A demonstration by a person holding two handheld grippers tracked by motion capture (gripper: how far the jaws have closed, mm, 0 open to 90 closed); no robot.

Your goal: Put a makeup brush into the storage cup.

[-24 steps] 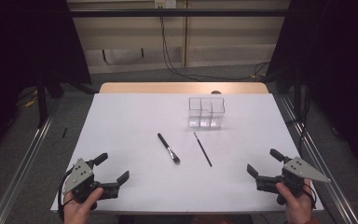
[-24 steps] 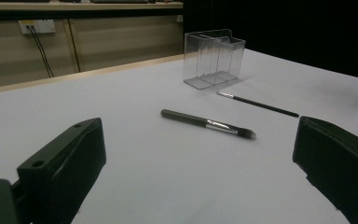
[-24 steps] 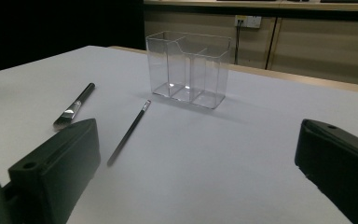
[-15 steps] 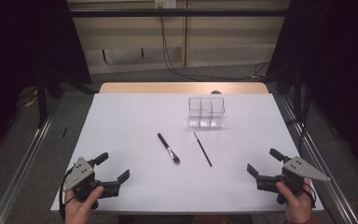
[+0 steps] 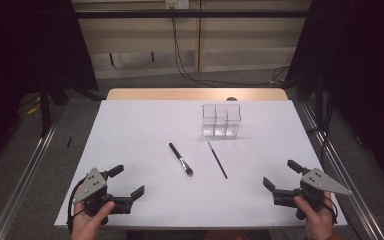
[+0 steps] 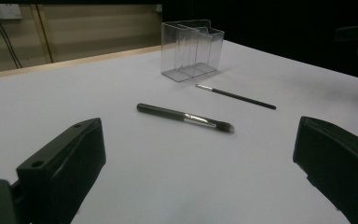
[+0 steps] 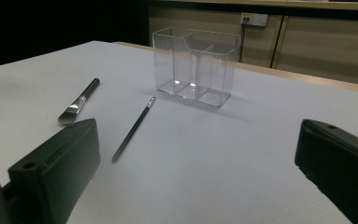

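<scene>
Thick brush (image 5: 181, 159) flat on table, well ahead of left claw (image 5: 129, 180)

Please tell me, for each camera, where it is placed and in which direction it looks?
High view: above the near edge, looking forward and down on the table; shows both hands, left gripper, right gripper.
Left gripper view: low at the near left, facing the thick brush; own open jaws.
Right gripper view: low at the near right, facing the thin brush; own open jaws.
Shared: the clear organizer.
</scene>
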